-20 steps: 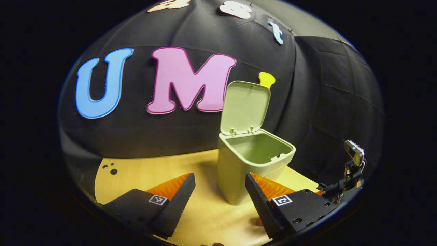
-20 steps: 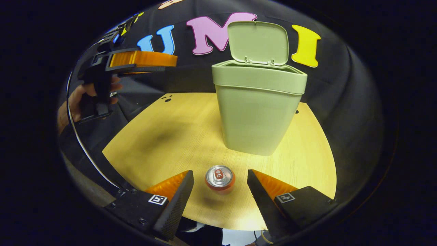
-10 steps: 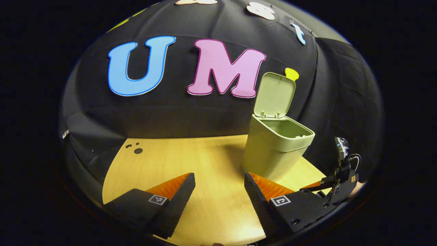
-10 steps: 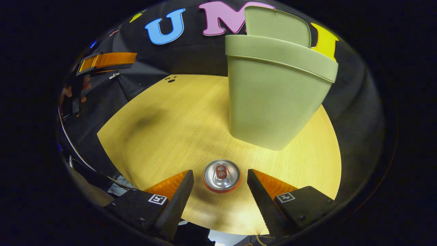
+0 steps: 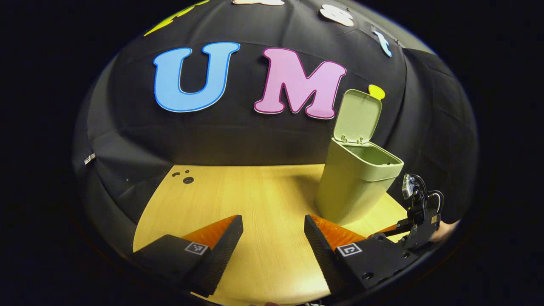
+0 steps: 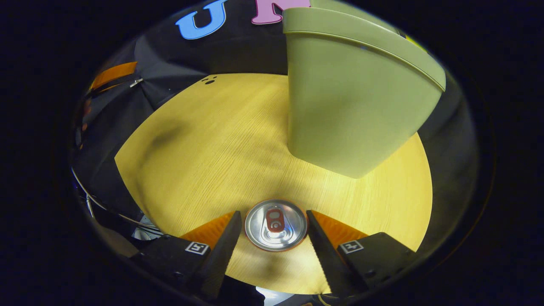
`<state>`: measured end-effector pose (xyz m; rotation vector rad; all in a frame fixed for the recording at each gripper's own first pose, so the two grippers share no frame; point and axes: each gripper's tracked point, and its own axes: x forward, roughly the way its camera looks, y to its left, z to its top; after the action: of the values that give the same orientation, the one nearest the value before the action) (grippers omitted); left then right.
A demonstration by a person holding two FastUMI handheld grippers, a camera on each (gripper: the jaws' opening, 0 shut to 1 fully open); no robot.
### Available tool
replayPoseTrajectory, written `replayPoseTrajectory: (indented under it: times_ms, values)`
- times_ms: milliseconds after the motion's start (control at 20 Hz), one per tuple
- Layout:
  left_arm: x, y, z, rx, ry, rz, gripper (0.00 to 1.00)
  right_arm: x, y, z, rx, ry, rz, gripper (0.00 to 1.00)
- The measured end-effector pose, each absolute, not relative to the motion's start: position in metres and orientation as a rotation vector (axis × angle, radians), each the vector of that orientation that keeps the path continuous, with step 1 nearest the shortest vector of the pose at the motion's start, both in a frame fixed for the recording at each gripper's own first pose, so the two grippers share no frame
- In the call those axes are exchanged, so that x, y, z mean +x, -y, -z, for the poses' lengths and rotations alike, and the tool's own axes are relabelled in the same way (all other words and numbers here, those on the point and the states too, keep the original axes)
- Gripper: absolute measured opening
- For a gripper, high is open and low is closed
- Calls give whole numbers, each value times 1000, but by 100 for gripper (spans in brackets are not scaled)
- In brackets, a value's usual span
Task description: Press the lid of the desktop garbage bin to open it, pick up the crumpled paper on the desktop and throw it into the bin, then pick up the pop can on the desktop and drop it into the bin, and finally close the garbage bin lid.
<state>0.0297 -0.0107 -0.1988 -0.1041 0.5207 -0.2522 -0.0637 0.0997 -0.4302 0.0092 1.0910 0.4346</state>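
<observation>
A: Booth hung in black cloth; pale wood-grain worktop (image 6: 204, 140), smooth and bare around the bin (image 6: 348, 97) at upper right of the right gripper view, lid (image 5: 357, 115) up.

B: Pop can (image 6: 276, 224)?

A: Upright, bottom centre, between the right gripper (image 6: 274, 238) fingers, which stand spread beside it, not visibly pressing. Likely light, thin-walled, slick (dents if squeezed hard). Take it mid-wall, across its width.

B: Left gripper (image 5: 273, 244)?

A: Spread wide, holding nothing, above the worktop.
</observation>
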Motion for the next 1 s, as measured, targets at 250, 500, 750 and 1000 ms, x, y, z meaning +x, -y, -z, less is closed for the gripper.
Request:
replayPoseTrajectory:
  times_ms: [250, 500, 750, 1000]
  values:
    - [35, -1, 201, -120, -525, 234, 94, -65, -99, 430, 27, -1148, -409, 84]
    - [40, 1, 202, -123, -525, 245, 94, -64, -101, 425, 62, -1147, -425, 83]
    - [44, 9, 202, -119, -525, 270, 94, -54, -104, 406, 64, -1073, -472, 83]
    - [46, 17, 203, -118, -526, 291, 94, -45, -101, 387, 91, -959, -526, 83]
